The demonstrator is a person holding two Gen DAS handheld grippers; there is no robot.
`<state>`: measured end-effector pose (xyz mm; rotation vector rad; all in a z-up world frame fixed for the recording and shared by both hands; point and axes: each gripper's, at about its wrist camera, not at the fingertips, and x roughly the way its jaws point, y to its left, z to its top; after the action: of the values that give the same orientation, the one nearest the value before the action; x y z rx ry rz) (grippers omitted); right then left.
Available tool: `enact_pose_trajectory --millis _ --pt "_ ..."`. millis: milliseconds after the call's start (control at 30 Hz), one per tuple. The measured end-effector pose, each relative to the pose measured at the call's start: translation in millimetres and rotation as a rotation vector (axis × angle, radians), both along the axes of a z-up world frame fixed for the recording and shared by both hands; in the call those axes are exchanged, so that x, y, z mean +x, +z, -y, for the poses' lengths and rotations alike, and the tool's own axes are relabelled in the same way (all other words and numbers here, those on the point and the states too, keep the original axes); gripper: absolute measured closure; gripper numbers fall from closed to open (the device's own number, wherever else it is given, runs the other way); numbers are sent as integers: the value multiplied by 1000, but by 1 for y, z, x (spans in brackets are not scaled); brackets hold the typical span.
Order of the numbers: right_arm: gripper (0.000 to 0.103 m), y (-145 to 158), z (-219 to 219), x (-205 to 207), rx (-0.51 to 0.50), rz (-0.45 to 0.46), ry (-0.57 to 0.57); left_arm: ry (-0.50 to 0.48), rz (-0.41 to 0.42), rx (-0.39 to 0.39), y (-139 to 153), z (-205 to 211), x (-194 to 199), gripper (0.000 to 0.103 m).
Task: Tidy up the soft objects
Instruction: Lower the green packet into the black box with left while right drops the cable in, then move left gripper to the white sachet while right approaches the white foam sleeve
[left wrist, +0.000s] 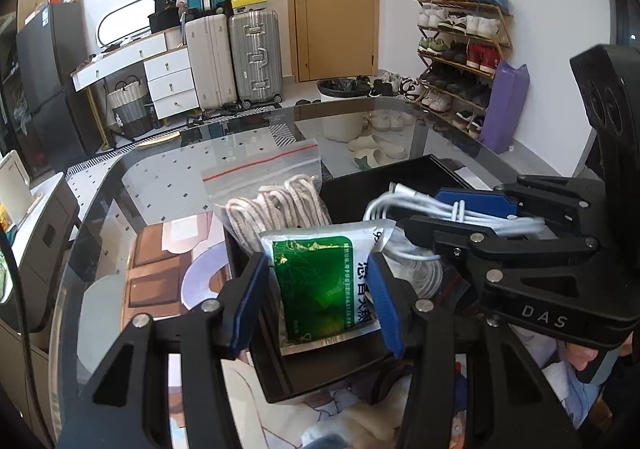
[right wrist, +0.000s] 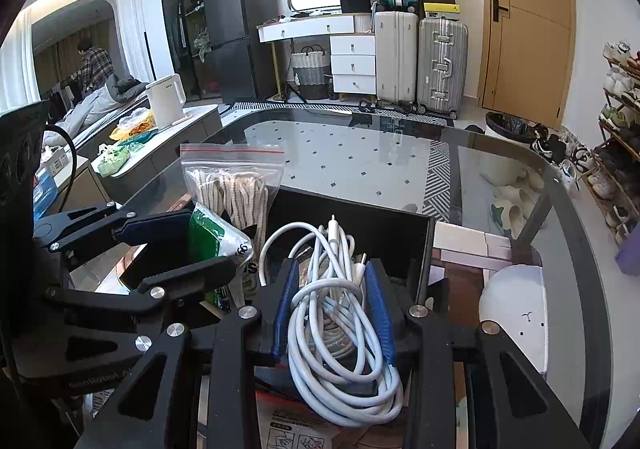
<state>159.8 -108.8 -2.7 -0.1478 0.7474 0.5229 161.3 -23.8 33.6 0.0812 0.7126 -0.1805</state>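
Black box (left wrist: 360, 185) crowded: laces bag (left wrist: 276, 205), cable bundle (right wrist: 340, 329), green sachet (left wrist: 316, 285).

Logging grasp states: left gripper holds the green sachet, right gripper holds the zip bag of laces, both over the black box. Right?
Not quite. The right gripper holds the white cable bundle, as the right wrist view shows; the zip bag of laces leans ungripped in the black box. Left gripper does hold the green sachet.

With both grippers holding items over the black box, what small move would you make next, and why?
Probably open the right gripper: its white cable bundle already hangs over the black box, while the left gripper holds the green sachet upright inside it.
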Motion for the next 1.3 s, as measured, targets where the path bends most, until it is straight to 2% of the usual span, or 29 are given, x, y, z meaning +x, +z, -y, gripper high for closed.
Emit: enact_pose_trajectory --millis 333,367,500,533,600,667,733,767,867,1133,1300 --pt "68 1 -1 -3 20 -23 13 -12 -3 29 1 -1 -6 51" --pt "65 2 0 -3 18 -15 9 -10 -5 27 2 -1 -6 51" --pt "45 13 10 -11 42 47 -5 -13 -11 -26 5 -6 -6 48" --pt "41 17 13 -14 51 60 -8 -17 -13 -45 6 -7 -8 43" --pt "18 25 22 -21 56 97 -27 -26 -8 -60 9 -6 -13 34" --pt "14 30 29 -27 64 109 -34 -23 14 -39 12 -2 -19 28" --pt "8 34 38 -33 73 102 -41 -16 32 -37 13 -1 -27 10" --pt "1 35 42 -35 77 99 -49 -14 39 -47 14 -1 -30 8" --pt "1 36 53 -47 95 85 -58 -14 37 -81 15 -5 -39 0" --pt "0 23 69 -81 100 33 -58 24 15 -134 7 -26 -70 0" --pt "0 8 74 -100 112 -17 -55 46 3 -133 2 -32 -88 0"
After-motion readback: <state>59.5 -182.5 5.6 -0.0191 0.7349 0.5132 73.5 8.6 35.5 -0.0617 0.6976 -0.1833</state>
